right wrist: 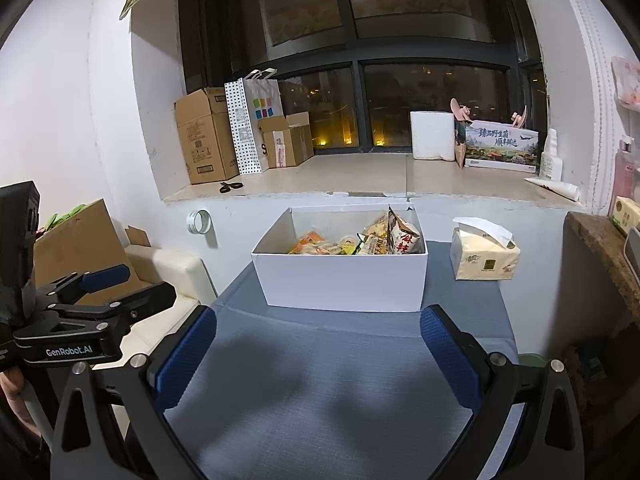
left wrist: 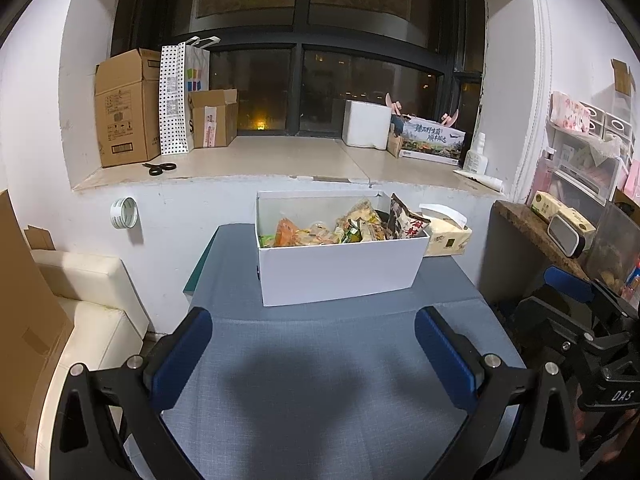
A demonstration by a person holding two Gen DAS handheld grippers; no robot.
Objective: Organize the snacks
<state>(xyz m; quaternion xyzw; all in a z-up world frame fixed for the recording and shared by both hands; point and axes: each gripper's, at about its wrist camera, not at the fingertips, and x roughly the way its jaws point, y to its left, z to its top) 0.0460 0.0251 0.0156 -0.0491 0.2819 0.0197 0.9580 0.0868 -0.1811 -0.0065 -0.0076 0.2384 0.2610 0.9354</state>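
A white box (left wrist: pixel 340 272) (right wrist: pixel 344 280) stands at the far side of the blue-grey table (left wrist: pixel 320 380) (right wrist: pixel 320 380), against the wall. Several snack packets (left wrist: pixel 340 230) (right wrist: pixel 352 244) lie piled inside it, with a dark upright bag (left wrist: pixel 404 220) (right wrist: pixel 404 236) at its right end. My left gripper (left wrist: pixel 314 354) is open over the near part of the table, nothing between its blue pads. My right gripper (right wrist: pixel 318 356) is open too and holds nothing, a little short of the box. Each gripper shows at the edge of the other's view.
A tissue pack (left wrist: pixel 446 236) (right wrist: pixel 484 254) sits right of the box. The windowsill (left wrist: pixel 280 160) holds cardboard boxes (left wrist: pixel 124 108), a dotted bag (left wrist: pixel 180 96), scissors (left wrist: pixel 160 168) and a printed carton (left wrist: pixel 432 140). A cream cushion (left wrist: pixel 80 300) lies left, a cluttered shelf (left wrist: pixel 560 232) right.
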